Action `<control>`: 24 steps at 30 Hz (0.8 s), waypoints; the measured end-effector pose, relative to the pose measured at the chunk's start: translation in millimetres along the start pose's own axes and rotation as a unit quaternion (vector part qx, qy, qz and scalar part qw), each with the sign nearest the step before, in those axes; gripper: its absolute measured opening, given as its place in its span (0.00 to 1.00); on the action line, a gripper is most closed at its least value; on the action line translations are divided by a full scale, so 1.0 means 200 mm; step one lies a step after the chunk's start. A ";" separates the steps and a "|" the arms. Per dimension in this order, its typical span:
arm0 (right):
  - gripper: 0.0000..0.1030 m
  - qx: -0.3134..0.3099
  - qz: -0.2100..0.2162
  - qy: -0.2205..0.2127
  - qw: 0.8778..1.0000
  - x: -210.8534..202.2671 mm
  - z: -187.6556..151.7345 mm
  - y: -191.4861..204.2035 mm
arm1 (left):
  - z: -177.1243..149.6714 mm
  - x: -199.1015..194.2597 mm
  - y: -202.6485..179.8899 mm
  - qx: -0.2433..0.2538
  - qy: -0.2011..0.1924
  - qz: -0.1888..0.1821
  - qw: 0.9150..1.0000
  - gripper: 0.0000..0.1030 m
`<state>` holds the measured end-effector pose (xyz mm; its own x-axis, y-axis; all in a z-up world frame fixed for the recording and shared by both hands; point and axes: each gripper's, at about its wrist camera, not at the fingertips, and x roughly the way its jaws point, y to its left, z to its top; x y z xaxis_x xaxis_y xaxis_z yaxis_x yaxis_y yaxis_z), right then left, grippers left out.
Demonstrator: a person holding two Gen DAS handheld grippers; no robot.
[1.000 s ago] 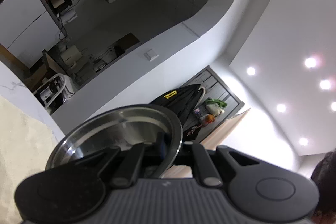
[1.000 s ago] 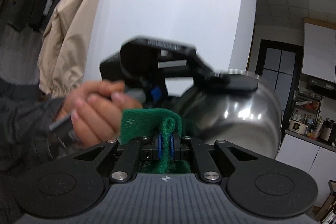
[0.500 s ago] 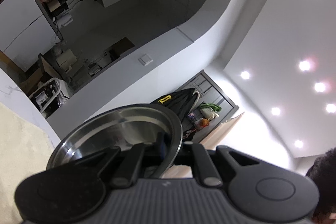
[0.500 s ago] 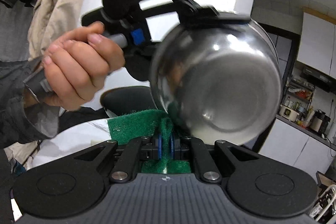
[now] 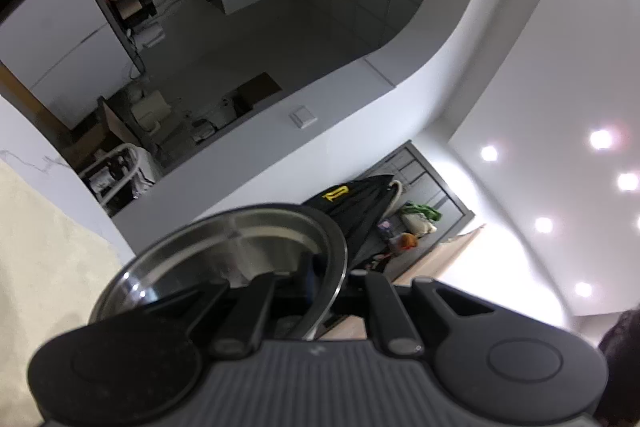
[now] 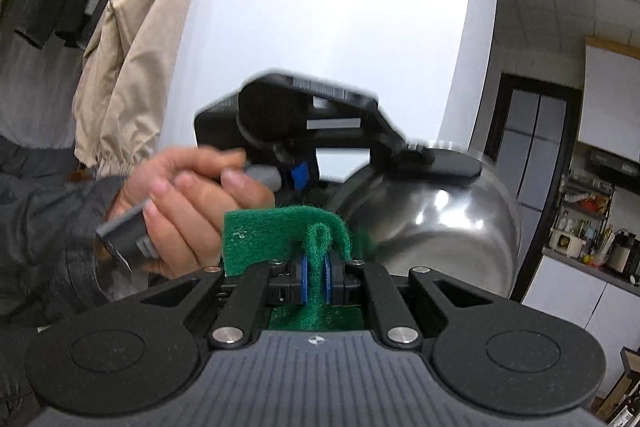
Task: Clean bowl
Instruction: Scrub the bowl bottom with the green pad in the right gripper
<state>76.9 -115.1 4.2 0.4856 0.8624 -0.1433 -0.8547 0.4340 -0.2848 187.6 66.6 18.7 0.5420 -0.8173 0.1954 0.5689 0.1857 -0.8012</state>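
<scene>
Up in front of the right gripper (image 6: 316, 277), its blue pads are pressed tight on a fold of the green scouring pad (image 6: 280, 239), and the rest of the pad fans out to the left above the fingers. Just beyond it on the right sits the steel bowl (image 6: 440, 231), held in the air with its shiny outer side facing this camera; whether pad and bowl touch, I can't tell. Gripping the bowl's rim from above is the left gripper (image 6: 424, 157), blurred, with a bare hand (image 6: 188, 203) around its grey handle on the left, dark sleeve behind. From the left wrist view, the left gripper (image 5: 326, 281) pinches the bowl (image 5: 224, 251) by its rim, one finger inside, the inside tilted toward the lens. Far back, coats (image 6: 128, 39) hang on the left.
</scene>
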 end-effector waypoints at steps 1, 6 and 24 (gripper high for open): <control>0.08 0.000 0.001 0.006 1.000 0.01 -0.01 -0.01 | 0.00 0.00 -0.02 0.002 0.000 -0.005 1.000 0.07; 0.08 0.004 -0.009 0.020 1.000 0.04 -0.04 -0.02 | -0.01 -0.01 -0.09 0.004 -0.002 -0.026 1.000 0.07; 0.08 0.059 -0.091 0.034 0.994 0.04 -0.12 -0.21 | -0.01 -0.09 -0.06 -0.012 -0.025 -0.039 0.999 0.07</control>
<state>120.6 -133.4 -7.8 0.6417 0.7492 -0.1639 -0.7654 0.6118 -0.1998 169.9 78.2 24.1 0.5276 -0.8000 0.2856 0.5959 0.1089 -0.7956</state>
